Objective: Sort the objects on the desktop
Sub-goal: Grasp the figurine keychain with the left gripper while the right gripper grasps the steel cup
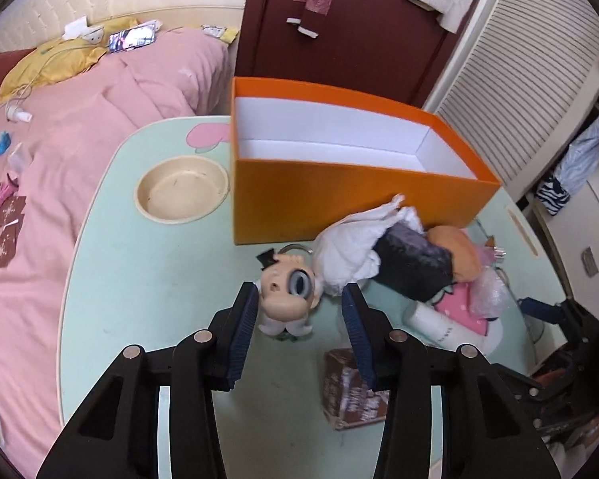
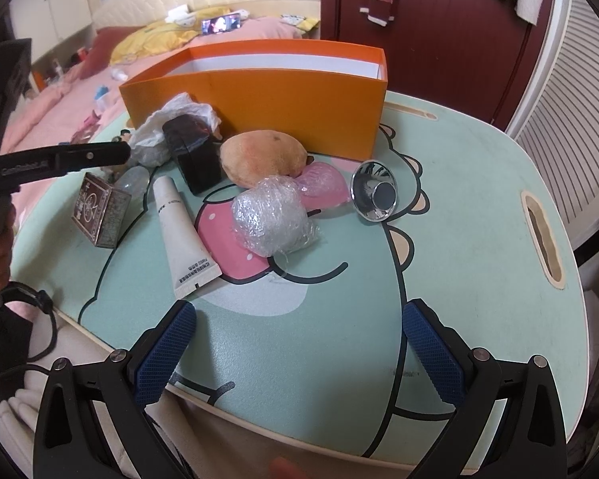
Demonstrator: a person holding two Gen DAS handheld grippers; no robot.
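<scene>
The left hand-held gripper (image 1: 299, 303), jaws spread, brackets a big-eyed, pale plastic doll head (image 1: 289, 293) on the mint-green worktop (image 1: 139, 279) before the orange cardboard box (image 1: 339, 195). Squeezing squarely should avoid slipping. The right hand-held gripper (image 2: 299, 343) hangs spread, empty.

**Surfaces on the table**

I see a matt orange cardboard box (image 2: 259, 95) with a smooth white lining. A glossy plastic doll head (image 1: 287, 291) sits beside crumpled white tissue (image 1: 351, 247). Near the table's (image 2: 479, 199) middle lie crinkled clear bubble wrap (image 2: 271, 219) and a mirror-bright metal cup (image 2: 375, 197). My grippers' blue pads (image 2: 163, 353) look finely ribbed.
</scene>
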